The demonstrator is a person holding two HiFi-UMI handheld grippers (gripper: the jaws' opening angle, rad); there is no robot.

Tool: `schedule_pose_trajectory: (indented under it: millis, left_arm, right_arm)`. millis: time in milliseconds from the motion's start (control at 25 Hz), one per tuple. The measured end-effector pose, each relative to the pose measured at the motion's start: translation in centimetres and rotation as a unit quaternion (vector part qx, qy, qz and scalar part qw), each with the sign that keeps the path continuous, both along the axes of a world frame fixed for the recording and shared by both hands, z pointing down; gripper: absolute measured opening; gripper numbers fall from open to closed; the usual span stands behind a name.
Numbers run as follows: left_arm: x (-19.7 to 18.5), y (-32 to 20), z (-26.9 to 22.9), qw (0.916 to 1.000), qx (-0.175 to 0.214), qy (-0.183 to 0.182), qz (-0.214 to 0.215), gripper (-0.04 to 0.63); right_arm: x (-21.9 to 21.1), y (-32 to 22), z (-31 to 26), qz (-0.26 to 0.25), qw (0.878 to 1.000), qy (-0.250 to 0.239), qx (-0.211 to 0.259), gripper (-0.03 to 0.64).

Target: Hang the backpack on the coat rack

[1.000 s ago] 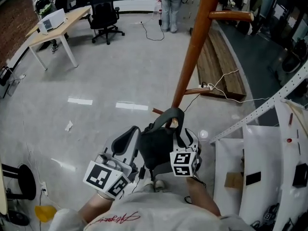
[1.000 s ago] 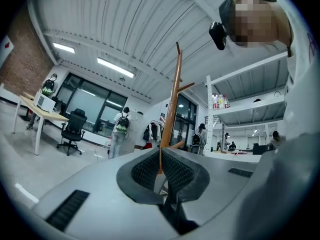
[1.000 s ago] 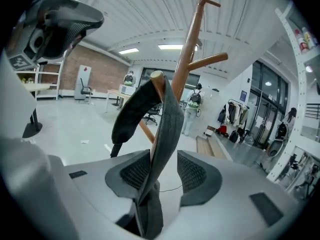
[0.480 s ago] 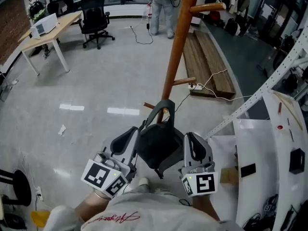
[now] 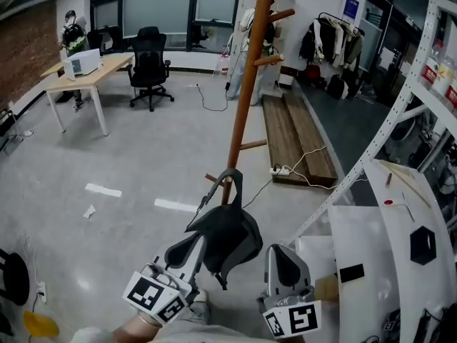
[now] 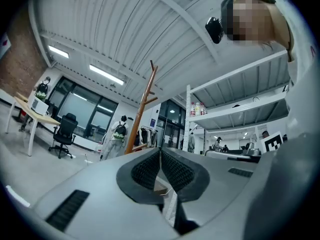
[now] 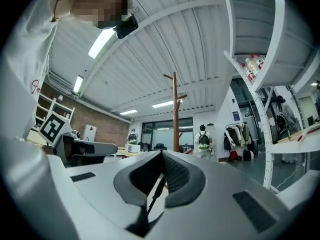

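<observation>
The left claw is clamped on the black backpack. The backpack hangs in the air in front of the brown coat rack, not on it yet. The right claw is just beside the backpack. Its jaws have just closed and are together. A thin dark line runs between them, and I cannot tell what it is.

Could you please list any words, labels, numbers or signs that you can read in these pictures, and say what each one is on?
No text here can be read.
Blue wall sign: too small to read.
Bottle labels: too small to read.
Left cube and right cube: black-and-white square patterns only, no letters or numbers.
</observation>
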State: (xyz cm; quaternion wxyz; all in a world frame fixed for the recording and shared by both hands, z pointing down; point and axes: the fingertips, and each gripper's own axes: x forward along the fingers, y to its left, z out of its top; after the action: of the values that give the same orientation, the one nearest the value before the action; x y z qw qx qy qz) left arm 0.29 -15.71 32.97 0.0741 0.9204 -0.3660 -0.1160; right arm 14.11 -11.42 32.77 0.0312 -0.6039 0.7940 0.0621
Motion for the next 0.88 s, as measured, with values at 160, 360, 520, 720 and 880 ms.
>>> schedule_pose_trajectory:
  millis: [160,360,520,720,880]
  left_arm:
    - [-0.3,5.3,1.4,0.9998,-0.016,-0.003,-0.009,0.021]
    - [-0.6,9.6,1.6,0.9996,-0.019,-0.005,-0.020,0.021]
    - [-0.9,11.9,1.1,0.9997,-0.013,-0.004,-0.018,0.021]
    - [-1.0,13.7,0.6,0.9999,-0.014,-0.007,0.002,0.021]
    - [-1.7,14.6,0.3,0.9997,-0.013,-0.014,0.014,0.021]
  right_arm:
    - [-0.2,4.9,0.5,-0.004,1.000,0.012,-0.009,0.018]
    - [0.0,9.3,0.7,-0.008,1.000,0.014,-0.016,0.017]
    - [-0.4,11.5,0.2,-0.016,1.000,0.016,-0.014,0.017]
    - [-1.8,12.8,-0.1,-0.027,0.999,0.025,-0.018,0.017]
    - [-3.4,13.2,-0.3,-0.034,0.999,0.028,-0.020,0.017]
